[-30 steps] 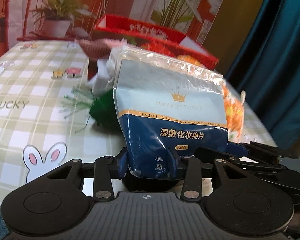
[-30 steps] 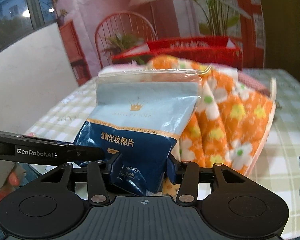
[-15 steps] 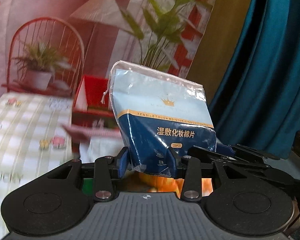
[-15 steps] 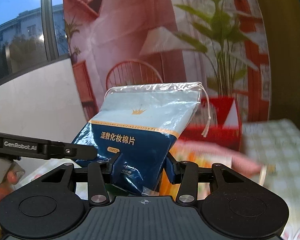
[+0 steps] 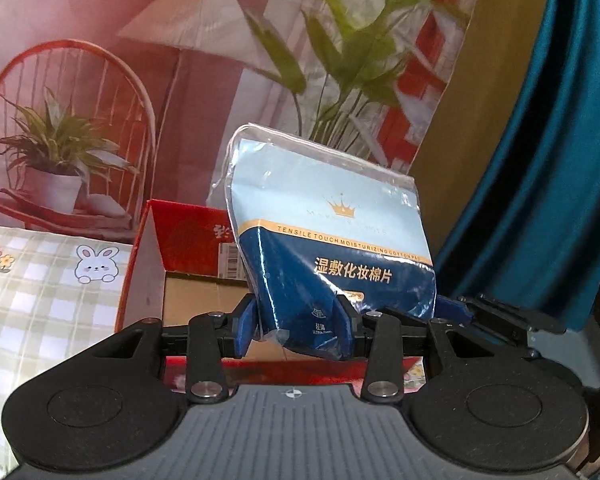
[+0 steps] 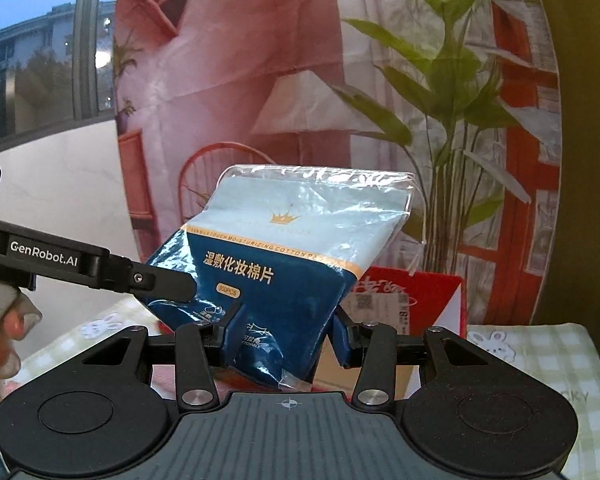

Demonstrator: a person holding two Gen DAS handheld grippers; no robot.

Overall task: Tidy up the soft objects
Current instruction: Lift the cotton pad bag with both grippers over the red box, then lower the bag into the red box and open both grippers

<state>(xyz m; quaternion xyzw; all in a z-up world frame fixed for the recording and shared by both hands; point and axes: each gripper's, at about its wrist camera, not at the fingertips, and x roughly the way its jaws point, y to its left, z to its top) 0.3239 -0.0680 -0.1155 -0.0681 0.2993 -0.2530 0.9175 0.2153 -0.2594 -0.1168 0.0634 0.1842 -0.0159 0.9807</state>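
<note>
Behind our checked tabletop (image 5: 52, 292) hangs a big picture of a pink room with plants, and an open red box (image 5: 188, 248) stands at the far edge. We hold the blue bag of cotton pads (image 5: 332, 248) up in the air, over the box. Our left tongs (image 5: 296, 330) and our right tongs (image 6: 286, 338) both squeeze its bottom end, one at each corner.

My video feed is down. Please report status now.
Both grippers, left gripper and right gripper, shut on cotton pad bag. Bag airborne. Red box ahead, open, unobstructed.
</note>
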